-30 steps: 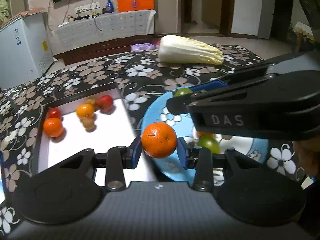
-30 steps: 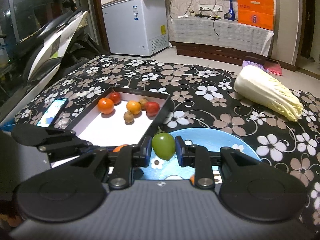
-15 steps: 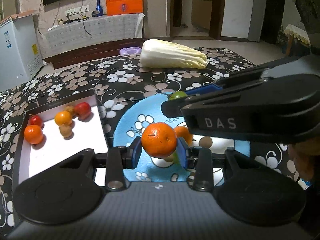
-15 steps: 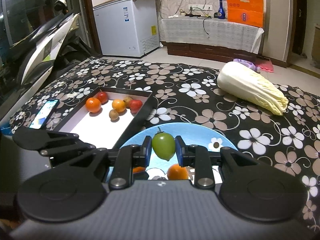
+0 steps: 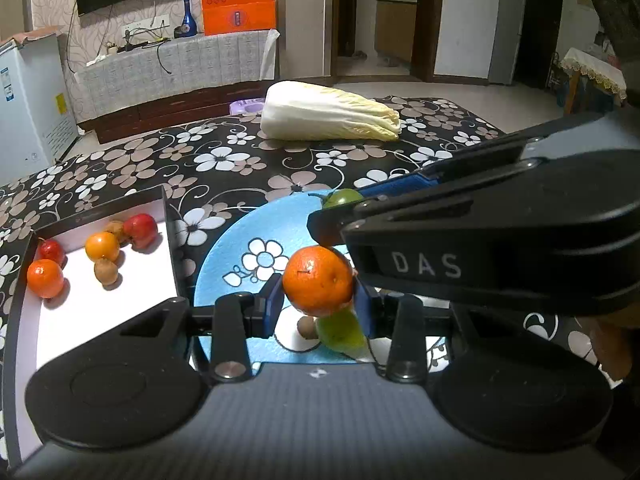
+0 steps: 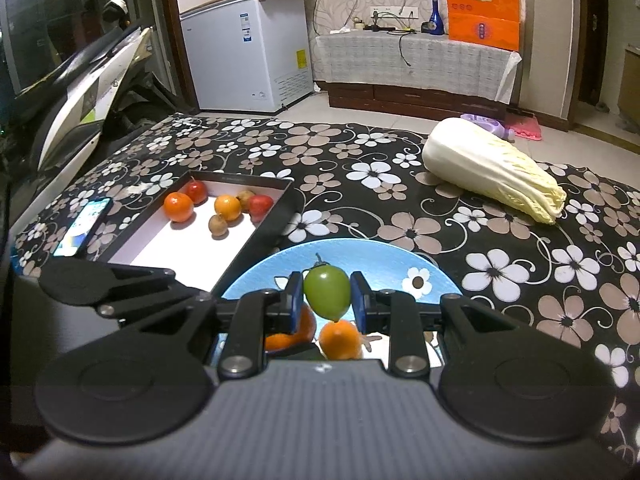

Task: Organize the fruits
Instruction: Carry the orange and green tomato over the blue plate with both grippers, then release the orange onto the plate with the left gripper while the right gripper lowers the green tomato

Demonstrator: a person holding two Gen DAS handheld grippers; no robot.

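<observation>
My left gripper (image 5: 318, 306) is shut on an orange mandarin (image 5: 317, 281) and holds it above the blue flowered plate (image 5: 228, 264). A green fruit (image 5: 340, 330) and a small brown fruit (image 5: 306, 326) lie on the plate below it. My right gripper (image 6: 326, 306) is shut on a green tomato (image 6: 327, 292) above the same plate (image 6: 360, 256); another orange fruit (image 6: 339, 339) lies under it. The right gripper's body crosses the left wrist view at the right. A white-bottomed black tray (image 5: 100, 312) left of the plate holds several red, orange and brown fruits (image 6: 224, 208).
A napa cabbage (image 5: 328, 112) lies at the far side of the floral tablecloth (image 6: 360, 152). A phone (image 6: 82, 226) lies left of the tray. A white freezer (image 6: 256, 64) and a TV bench stand beyond the table.
Both grippers have moved right and forward, from over the tray edge to over the blue plate, each still holding its fruit. More fruits on the plate now show beneath them.
</observation>
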